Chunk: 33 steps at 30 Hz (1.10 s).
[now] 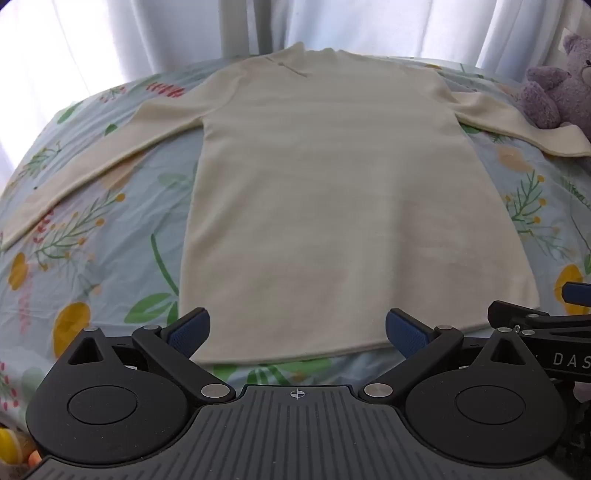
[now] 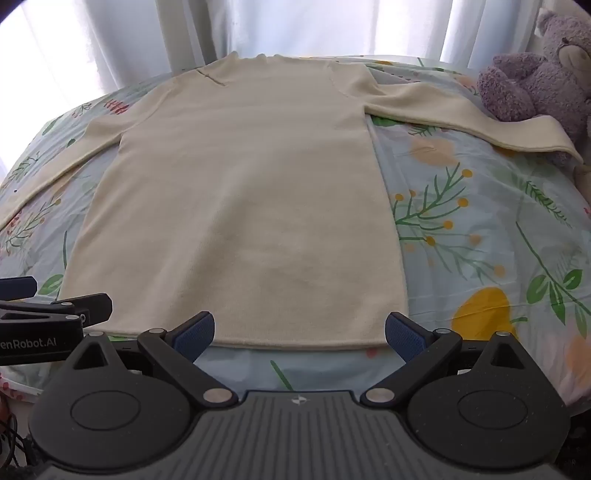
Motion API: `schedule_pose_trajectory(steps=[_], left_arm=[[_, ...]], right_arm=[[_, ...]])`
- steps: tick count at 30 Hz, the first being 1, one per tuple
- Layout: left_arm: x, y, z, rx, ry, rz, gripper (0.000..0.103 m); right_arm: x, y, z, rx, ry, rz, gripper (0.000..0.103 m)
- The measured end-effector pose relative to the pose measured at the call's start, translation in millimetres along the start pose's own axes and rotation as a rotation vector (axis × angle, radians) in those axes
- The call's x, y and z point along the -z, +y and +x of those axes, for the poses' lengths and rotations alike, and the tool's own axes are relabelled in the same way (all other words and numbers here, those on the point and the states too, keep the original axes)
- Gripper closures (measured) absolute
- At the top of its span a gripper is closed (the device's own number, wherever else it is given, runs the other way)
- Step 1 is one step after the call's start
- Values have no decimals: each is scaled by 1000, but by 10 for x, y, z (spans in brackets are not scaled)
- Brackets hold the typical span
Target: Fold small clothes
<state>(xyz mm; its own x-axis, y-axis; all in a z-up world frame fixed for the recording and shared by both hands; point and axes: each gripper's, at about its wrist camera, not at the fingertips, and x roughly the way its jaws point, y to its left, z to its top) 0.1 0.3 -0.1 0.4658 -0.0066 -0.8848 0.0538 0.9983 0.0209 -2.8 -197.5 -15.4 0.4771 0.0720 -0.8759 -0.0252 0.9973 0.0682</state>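
A cream long-sleeved top (image 1: pixel 314 192) is lying flat on the bed's floral sheet (image 1: pixel 110 236), collar pointing away toward the white curtains (image 1: pixel 147 33), hem nearest the person, and that spread-out pose looks deliberate: smoothed so the folds can go in clean. Both sleeves are stretching outward, the left sleeve (image 1: pixel 74 173) slanting down toward the near left edge of the bed, the right sleeve (image 2: pixel 461 118) running off toward a purple teddy bear (image 2: pixel 539 74), its cuff lying right beside the toy. The left claw (image 1: pixel 297 326) is hovering above the hem (image 1: pixel 295 356) with its blue pads spread as wide as they go and nothing between them; the right claw (image 2: pixel 299 326) is doing the same over the hem's right part, wide open, empty. They are hanging side by side, each one's frame peeking into the other's view, so I'd guess no fold has begun. There's bare sheet on either side of the body for swinging sleeves inward; the tight spot, I'd say, is the bear crowding that right cuff, and the bed falling away past the left sleeve
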Motion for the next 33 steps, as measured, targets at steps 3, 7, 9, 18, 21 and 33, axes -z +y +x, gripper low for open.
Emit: schedule_pose_trajectory(steps=[3, 7, 9, 18, 21, 33], left_arm=[[4, 12, 1, -1, -1, 5, 0], [17, 56, -2, -7, -3, 3, 0], [30, -9, 20, -13, 0, 3, 0], [18, -7, 17, -15, 7, 3, 0], [14, 0, 20, -15, 8, 2, 0], [22, 17, 38, -18, 14, 1, 0]], right_arm=[[-2, 1, 0, -3, 1, -1, 4], [-2, -4, -2, -4, 2, 1, 4], [-10, -20, -1, -4, 2, 1, 4], [-12, 1, 7, -3, 4, -1, 4], [-9, 7, 11, -3, 4, -1, 4], [5, 8, 25, -5, 5, -1, 4]])
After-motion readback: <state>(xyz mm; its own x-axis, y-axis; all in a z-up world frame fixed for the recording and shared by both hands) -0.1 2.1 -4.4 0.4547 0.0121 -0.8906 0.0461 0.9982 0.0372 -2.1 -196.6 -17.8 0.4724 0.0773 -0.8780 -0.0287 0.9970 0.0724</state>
